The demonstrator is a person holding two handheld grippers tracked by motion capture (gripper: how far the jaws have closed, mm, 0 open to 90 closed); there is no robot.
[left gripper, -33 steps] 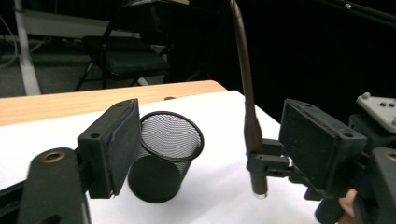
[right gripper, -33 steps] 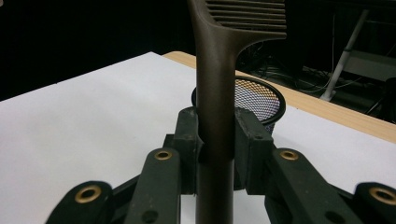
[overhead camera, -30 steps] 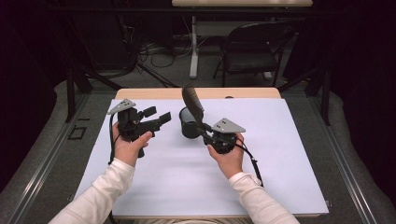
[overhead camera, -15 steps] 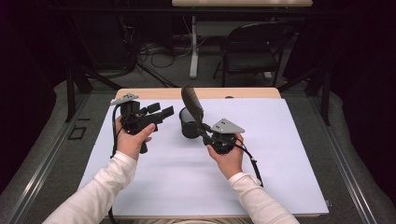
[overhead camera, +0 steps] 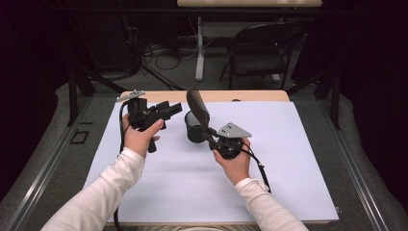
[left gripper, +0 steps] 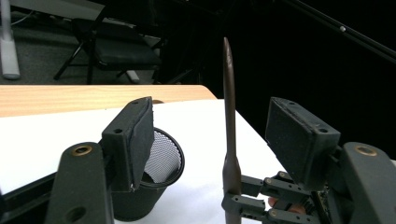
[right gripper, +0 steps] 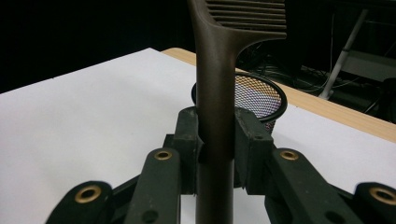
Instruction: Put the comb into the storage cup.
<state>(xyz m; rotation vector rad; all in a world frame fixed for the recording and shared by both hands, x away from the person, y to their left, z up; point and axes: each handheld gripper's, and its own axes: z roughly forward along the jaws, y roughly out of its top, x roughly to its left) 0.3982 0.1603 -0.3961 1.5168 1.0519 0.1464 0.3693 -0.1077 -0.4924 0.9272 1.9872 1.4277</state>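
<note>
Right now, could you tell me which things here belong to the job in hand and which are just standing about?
In the job:
- slotted spatula, clamped in the right hand-held gripper
- black mesh cup
- left hand-held gripper, jaws just closing, nothing between them

Standing about:
- folding chair
- white table cover

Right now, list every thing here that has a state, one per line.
Slotted spatula: clamped by its handle, blade up, lifted off the table.
Mesh cup: upright on the white sheet, empty as far as I can see.
Right gripper: shut on the spatula.
Left gripper: open, jaws just closing, nothing gripped.
</note>
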